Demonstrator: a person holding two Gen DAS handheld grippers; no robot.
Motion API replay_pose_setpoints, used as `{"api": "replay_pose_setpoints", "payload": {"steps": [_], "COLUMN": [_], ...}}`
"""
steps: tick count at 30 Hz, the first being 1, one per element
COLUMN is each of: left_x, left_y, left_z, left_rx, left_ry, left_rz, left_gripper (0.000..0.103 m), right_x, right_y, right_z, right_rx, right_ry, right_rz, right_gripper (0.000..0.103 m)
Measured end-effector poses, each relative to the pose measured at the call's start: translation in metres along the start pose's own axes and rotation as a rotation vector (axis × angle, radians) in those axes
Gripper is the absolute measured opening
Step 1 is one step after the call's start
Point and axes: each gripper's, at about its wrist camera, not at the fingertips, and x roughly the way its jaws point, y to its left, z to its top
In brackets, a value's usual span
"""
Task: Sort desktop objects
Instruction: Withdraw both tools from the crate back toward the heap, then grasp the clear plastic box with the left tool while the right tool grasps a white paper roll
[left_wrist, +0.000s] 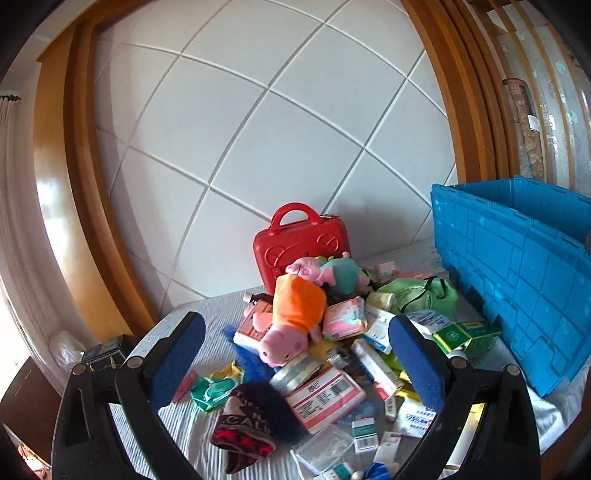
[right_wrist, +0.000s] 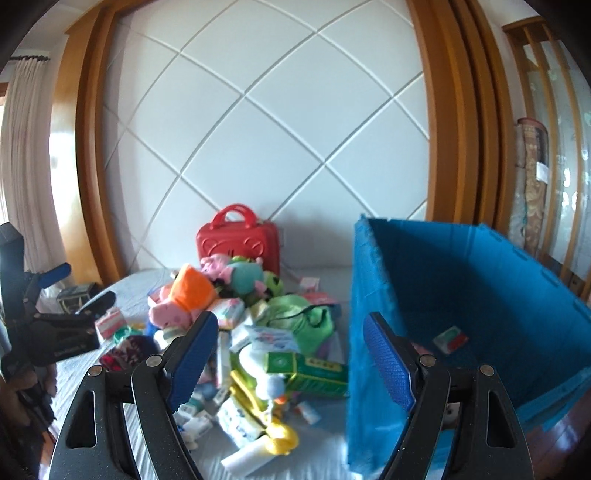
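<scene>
A heap of objects lies on a grey-white cloth: a pink pig plush in an orange dress (left_wrist: 291, 321), a green box (left_wrist: 467, 334), pink-white medicine boxes (left_wrist: 325, 397), a dark knitted hat (left_wrist: 251, 421) and a green pouch (left_wrist: 424, 293). My left gripper (left_wrist: 297, 360) is open and empty, hovering above the near side of the heap. My right gripper (right_wrist: 291, 354) is open and empty, above the heap's right side next to the blue crate (right_wrist: 480, 295). The pig plush (right_wrist: 184, 299), the green box (right_wrist: 314, 373) and the left gripper (right_wrist: 55, 328) show in the right wrist view.
A red toy suitcase (left_wrist: 301, 245) stands upright against the white padded wall behind the heap. The blue crate (left_wrist: 517, 277) stands at the right, with a small card (right_wrist: 450, 338) inside. A dark box (left_wrist: 107, 350) sits at the left edge by the wooden frame.
</scene>
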Motion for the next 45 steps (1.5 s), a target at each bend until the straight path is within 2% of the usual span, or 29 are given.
{"api": "replay_pose_setpoints", "payload": {"steps": [5, 10, 12, 17, 20, 25, 27, 28, 31, 34, 41, 44, 45], "left_x": [0.018, 0.043, 0.058, 0.082, 0.101, 0.129, 0.145, 0.152, 0.170, 0.181, 0.192, 0.192, 0.191], "left_y": [0.034, 0.046, 0.042, 0.019, 0.005, -0.017, -0.022, -0.022, -0.020, -0.019, -0.018, -0.014, -0.013], "left_z": [-0.036, -0.077, -0.095, -0.142, -0.160, -0.175, -0.182, -0.186, -0.196, -0.204, -0.213, -0.217, -0.218], "left_rx": [0.047, 0.083, 0.103, 0.207, 0.222, 0.304, 0.332, 0.345, 0.349, 0.376, 0.368, 0.338, 0.329], "left_ry": [0.069, 0.141, 0.203, 0.282, 0.366, 0.387, 0.435, 0.451, 0.497, 0.518, 0.520, 0.518, 0.520], "left_rz": [-0.021, -0.115, -0.153, -0.265, -0.348, -0.409, -0.427, -0.443, -0.476, -0.497, -0.580, -0.604, -0.611], "left_gripper": [0.101, 0.101, 0.101, 0.101, 0.101, 0.100, 0.089, 0.087, 0.087, 0.087, 0.087, 0.087, 0.087], "right_x": [0.030, 0.058, 0.069, 0.096, 0.106, 0.111, 0.113, 0.113, 0.116, 0.123, 0.159, 0.175, 0.179], "right_y": [0.031, 0.047, 0.050, 0.047, 0.040, 0.027, 0.022, 0.021, 0.024, 0.023, 0.033, 0.040, 0.042], "right_z": [-0.027, -0.060, -0.078, -0.121, -0.140, -0.166, -0.177, -0.182, -0.189, -0.196, -0.214, -0.222, -0.224], "right_rx": [0.028, 0.077, 0.096, 0.129, 0.153, 0.171, 0.211, 0.220, 0.229, 0.321, 0.412, 0.389, 0.392], "right_ry": [0.096, 0.189, 0.238, 0.373, 0.428, 0.467, 0.506, 0.515, 0.541, 0.558, 0.620, 0.648, 0.661], "right_rz": [0.006, -0.005, -0.010, -0.011, -0.005, -0.011, -0.016, -0.011, -0.032, -0.037, -0.119, -0.174, -0.178], "right_gripper": [0.082, 0.082, 0.082, 0.082, 0.082, 0.081, 0.081, 0.081, 0.080, 0.080, 0.073, 0.067, 0.062]}}
